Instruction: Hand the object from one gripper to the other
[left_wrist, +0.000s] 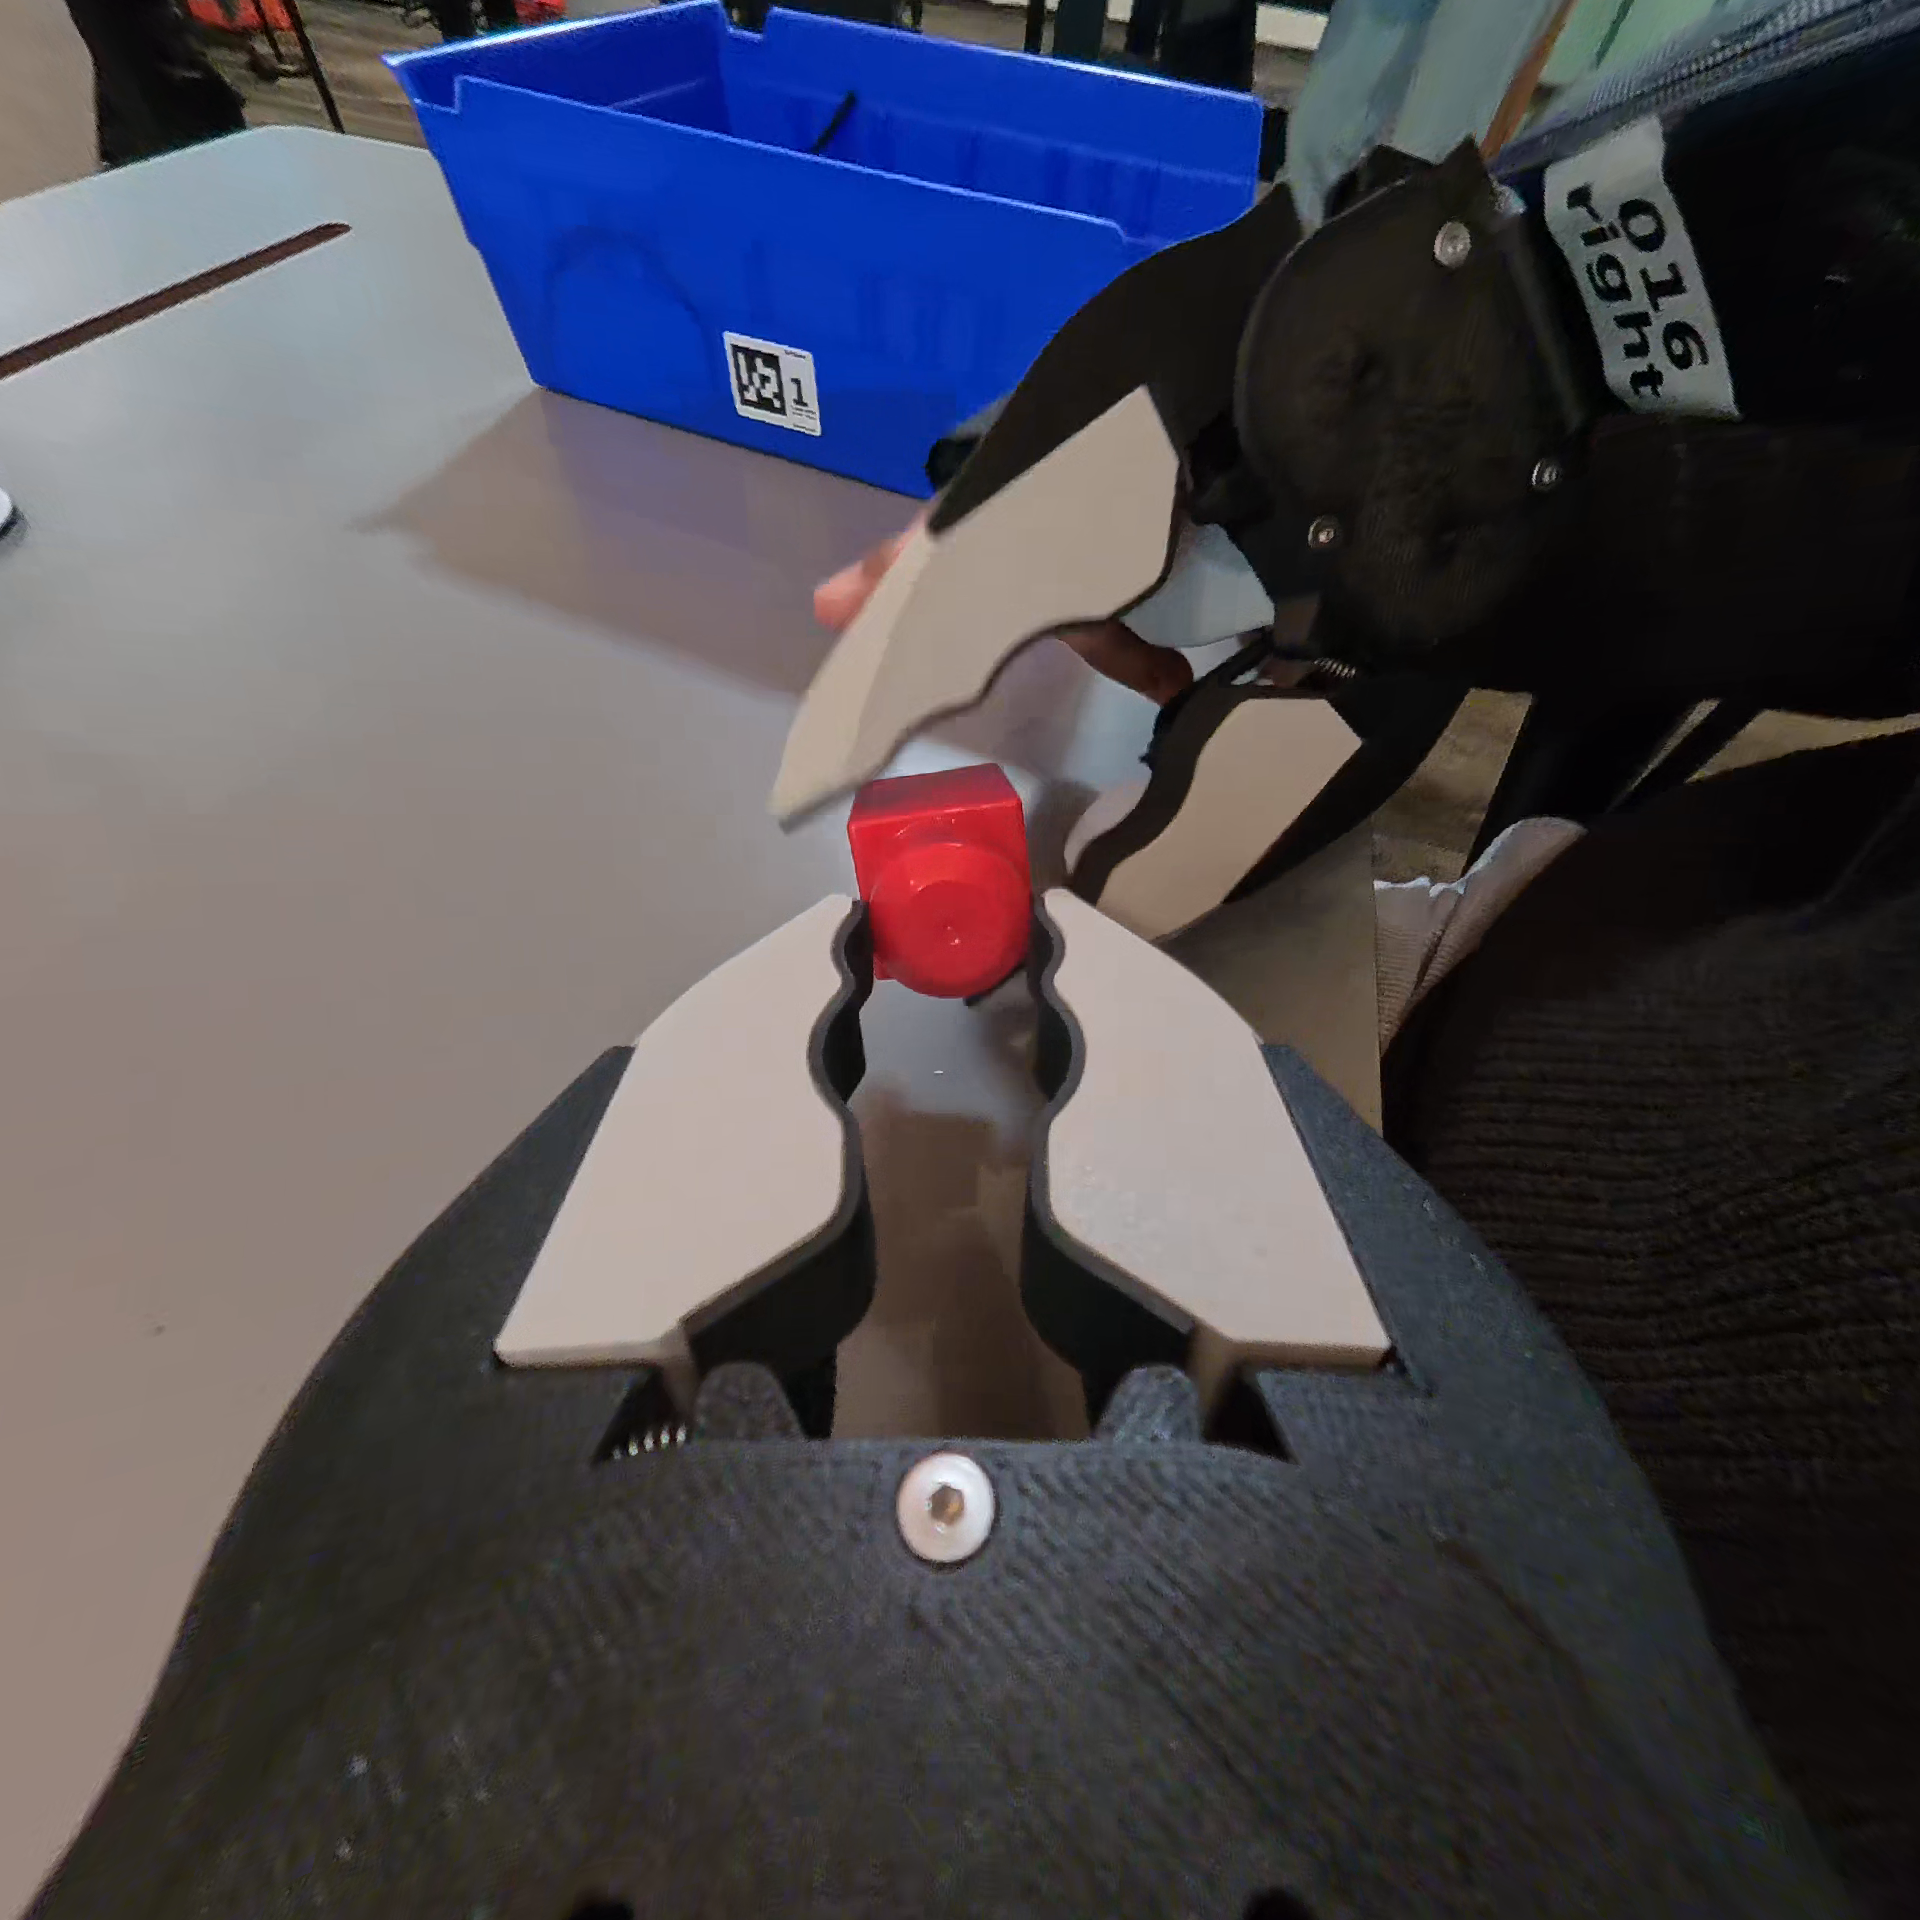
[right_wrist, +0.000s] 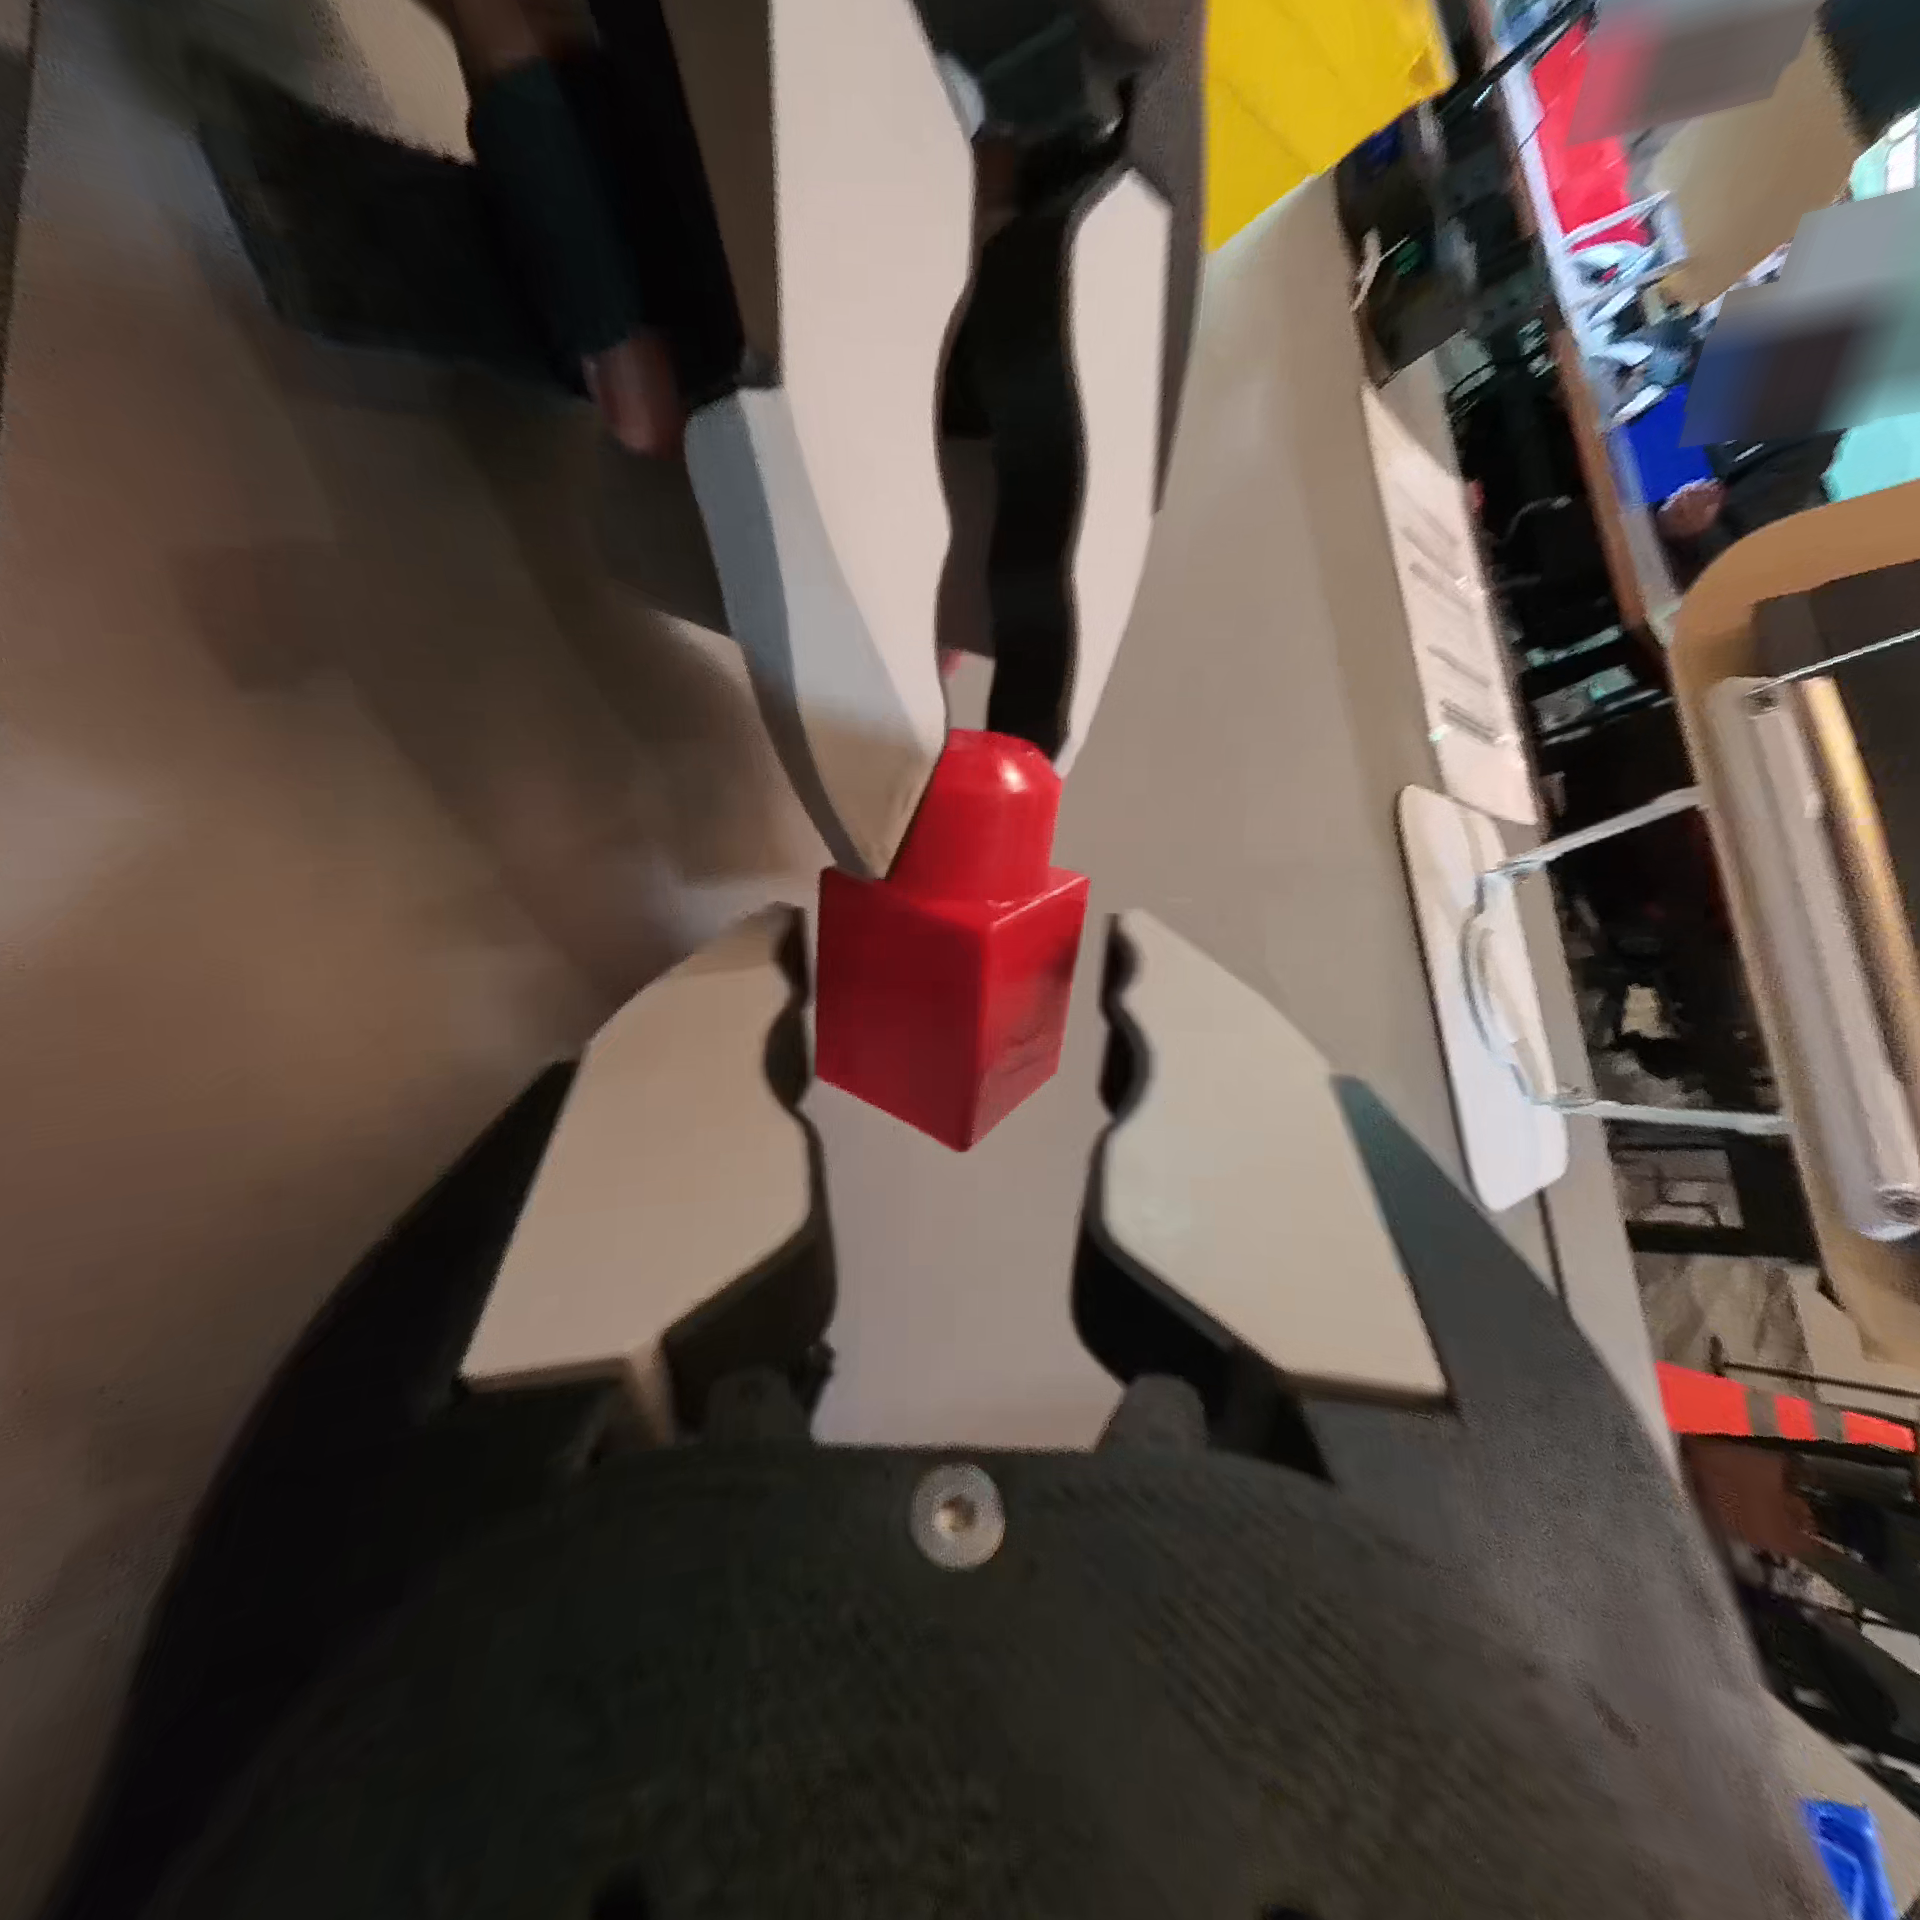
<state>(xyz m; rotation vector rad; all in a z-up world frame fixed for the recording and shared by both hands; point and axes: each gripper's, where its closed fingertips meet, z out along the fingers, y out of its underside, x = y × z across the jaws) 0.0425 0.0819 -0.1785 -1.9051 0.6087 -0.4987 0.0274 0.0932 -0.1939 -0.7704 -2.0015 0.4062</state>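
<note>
Pinching the round stud of the red block, the left hand-held gripper holds it above the desk, in front of the blue bin. The right hand-held gripper is spread, its fingers flanking the block's square body without a visible grip.

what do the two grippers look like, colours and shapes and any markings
Both match: the left gripper and right gripper have a black, rough-textured printed body with a silver screw at the centre, and two flat beige fingers with wavy black inner edges. The right one carries a white label band. The person wears a dark knit sleeve.
</note>
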